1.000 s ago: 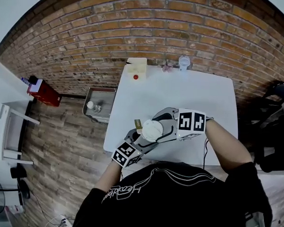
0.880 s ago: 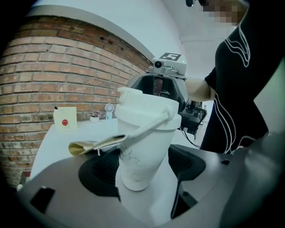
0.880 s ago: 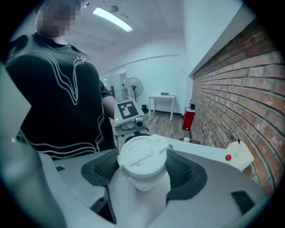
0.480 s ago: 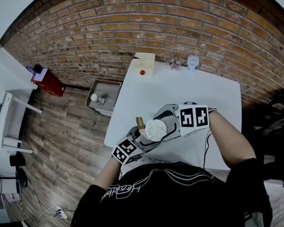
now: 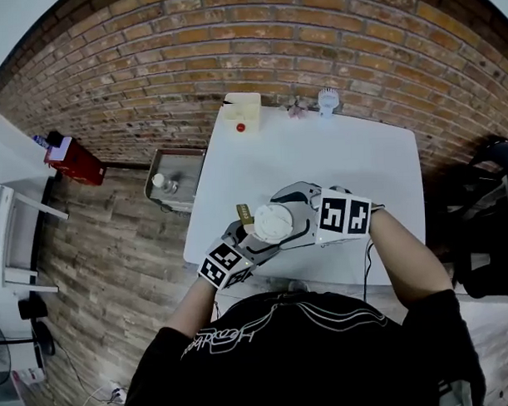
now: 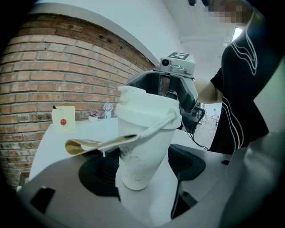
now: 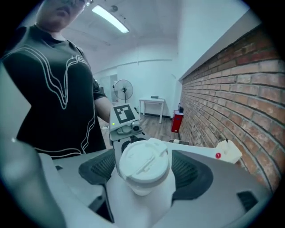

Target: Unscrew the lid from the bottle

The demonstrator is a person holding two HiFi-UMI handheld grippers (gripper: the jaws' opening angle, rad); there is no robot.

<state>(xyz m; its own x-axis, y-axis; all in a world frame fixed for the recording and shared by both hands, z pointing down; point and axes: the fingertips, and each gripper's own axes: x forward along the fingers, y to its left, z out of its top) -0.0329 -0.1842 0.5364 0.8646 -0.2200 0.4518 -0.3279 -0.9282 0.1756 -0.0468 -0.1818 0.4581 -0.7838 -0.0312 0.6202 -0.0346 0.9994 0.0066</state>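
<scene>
A white bottle with a white lid is held upright above the front left of the white table. A gold tag hangs from its strap. My left gripper comes in from the lower left and is shut on the bottle's body. My right gripper reaches in from the right with the lid between its pads. Its jaws are opening, and the pads stand close beside the lid's rim without pressing on it.
A white box with a red button and a small white fan stand at the table's far edge by the brick wall. A metal tray holding a small bottle sits on the wooden floor to the left, with a red case beyond it.
The bottle and both grippers stay at the same spot near the table's front edge. Only the head view has shifted slightly.
</scene>
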